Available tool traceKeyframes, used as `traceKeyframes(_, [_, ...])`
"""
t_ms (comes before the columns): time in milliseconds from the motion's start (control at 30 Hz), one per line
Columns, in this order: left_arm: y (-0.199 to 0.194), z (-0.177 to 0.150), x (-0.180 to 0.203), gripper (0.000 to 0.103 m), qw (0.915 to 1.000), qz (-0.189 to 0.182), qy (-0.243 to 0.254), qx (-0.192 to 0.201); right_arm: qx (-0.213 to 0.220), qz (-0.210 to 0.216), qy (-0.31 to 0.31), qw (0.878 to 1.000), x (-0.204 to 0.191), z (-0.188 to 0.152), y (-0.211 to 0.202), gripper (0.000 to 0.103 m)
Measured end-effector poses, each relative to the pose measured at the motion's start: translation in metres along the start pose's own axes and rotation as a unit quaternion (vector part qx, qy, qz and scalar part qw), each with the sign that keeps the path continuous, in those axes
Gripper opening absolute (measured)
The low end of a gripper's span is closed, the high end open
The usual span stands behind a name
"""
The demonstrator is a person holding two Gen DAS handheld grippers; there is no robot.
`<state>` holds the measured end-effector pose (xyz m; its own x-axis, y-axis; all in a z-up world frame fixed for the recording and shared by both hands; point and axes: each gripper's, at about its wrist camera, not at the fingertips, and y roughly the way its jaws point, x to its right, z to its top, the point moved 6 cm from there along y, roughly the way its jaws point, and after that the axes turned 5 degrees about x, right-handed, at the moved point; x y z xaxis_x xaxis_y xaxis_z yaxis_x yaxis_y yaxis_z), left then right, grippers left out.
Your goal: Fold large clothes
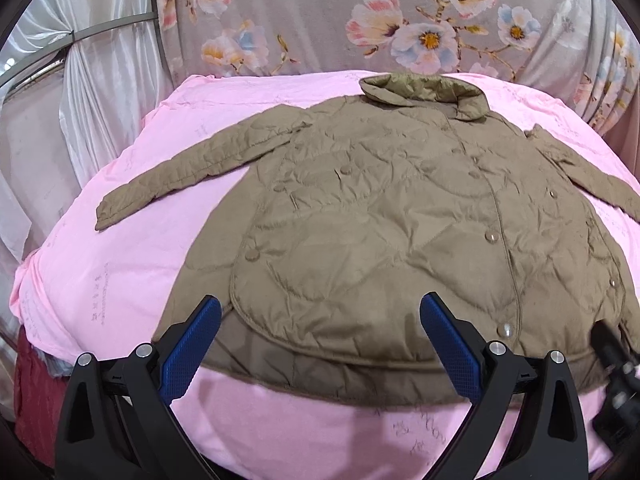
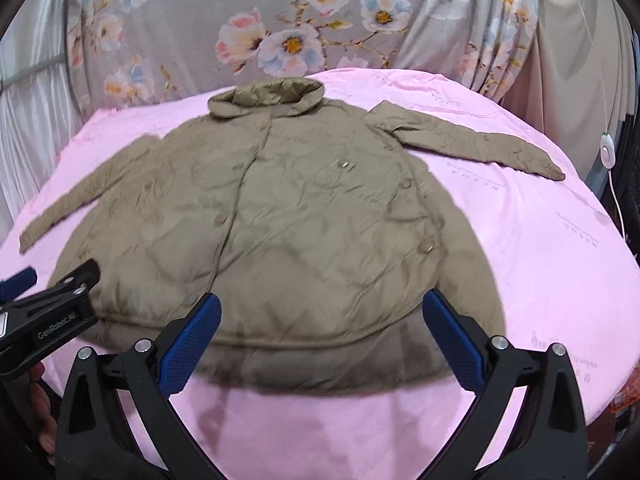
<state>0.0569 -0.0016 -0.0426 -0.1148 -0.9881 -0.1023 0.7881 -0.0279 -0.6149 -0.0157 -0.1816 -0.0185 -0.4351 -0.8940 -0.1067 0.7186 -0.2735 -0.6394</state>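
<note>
Olive quilted fabric lies spread flat: the jacket [image 1: 380,216] rests face up on the pink sheet [image 1: 120,280] of the bed, buttoned, collar at the far end, both sleeves stretched out to the sides. No fold shows yet, so the whole task appears left to do. The left hand-held gripper [image 1: 320,340] hangs released just above the near hem, holding nothing. The right hand-held gripper [image 2: 322,340] is likewise spread wide and empty, the hem just ahead of it.

left hand-held gripper [image 1: 320,328] jaws wide apart, right hand-held gripper [image 2: 322,326] likewise
</note>
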Motion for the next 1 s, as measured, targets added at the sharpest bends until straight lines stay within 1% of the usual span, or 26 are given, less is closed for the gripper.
traceKeyframes(100, [0.005,0.020,-0.006,0.098,0.9998,0.004,-0.011,0.014,0.011,-0.004,0.028,1.000,0.036,0.023,0.011,0.098])
traceKeyframes(200, [0.015,0.039,-0.010,0.098,0.9995,0.008,-0.017,0.026,0.036,-0.028,0.062,0.997,0.088,0.054,0.026,0.098])
traceKeyframes(267, [0.024,0.049,-0.012,0.098,0.9993,0.016,-0.023,0.025,0.050,-0.036,0.086,0.994,0.116,0.068,0.035,0.098])
traceKeyframes(300, [0.031,0.055,-0.014,0.098,0.9991,0.017,-0.030,0.025,0.058,-0.044,0.106,0.992,0.138,0.077,0.044,0.098])
traceKeyframes(400, [0.046,0.068,-0.018,0.098,0.9984,0.026,-0.044,0.022,0.067,-0.055,0.154,0.984,0.187,0.096,0.068,0.098])
traceKeyframes(467, [0.057,0.077,-0.019,0.098,0.9977,0.041,-0.047,0.027,0.067,-0.061,0.179,0.980,0.216,0.104,0.085,0.098])
traceKeyframes(533, [0.068,0.084,-0.019,0.098,0.9968,0.057,-0.047,0.031,0.064,-0.072,0.209,0.973,0.247,0.112,0.108,0.098])
traceKeyframes(567, [0.073,0.086,-0.019,0.098,0.9964,0.062,-0.047,0.033,0.064,-0.073,0.221,0.970,0.257,0.114,0.116,0.098])
traceKeyframes(667, [0.093,0.090,-0.018,0.098,0.9958,0.073,-0.049,0.027,0.056,-0.081,0.274,0.957,0.293,0.116,0.145,0.098])
traceKeyframes(733, [0.108,0.089,-0.017,0.098,0.9954,0.081,-0.048,0.015,0.053,-0.084,0.313,0.944,0.316,0.115,0.164,0.098])
traceKeyframes(867, [0.134,0.079,-0.017,0.098,0.9949,0.091,-0.044,-0.007,0.052,-0.094,0.367,0.924,0.346,0.110,0.187,0.098])
traceKeyframes(933, [0.144,0.072,-0.015,0.098,0.9950,0.087,-0.043,-0.023,0.052,-0.099,0.385,0.916,0.355,0.107,0.196,0.098])
traceKeyframes(1000, [0.149,0.067,-0.013,0.098,0.9951,0.085,-0.042,-0.028,0.052,-0.102,0.395,0.911,0.360,0.105,0.204,0.098])
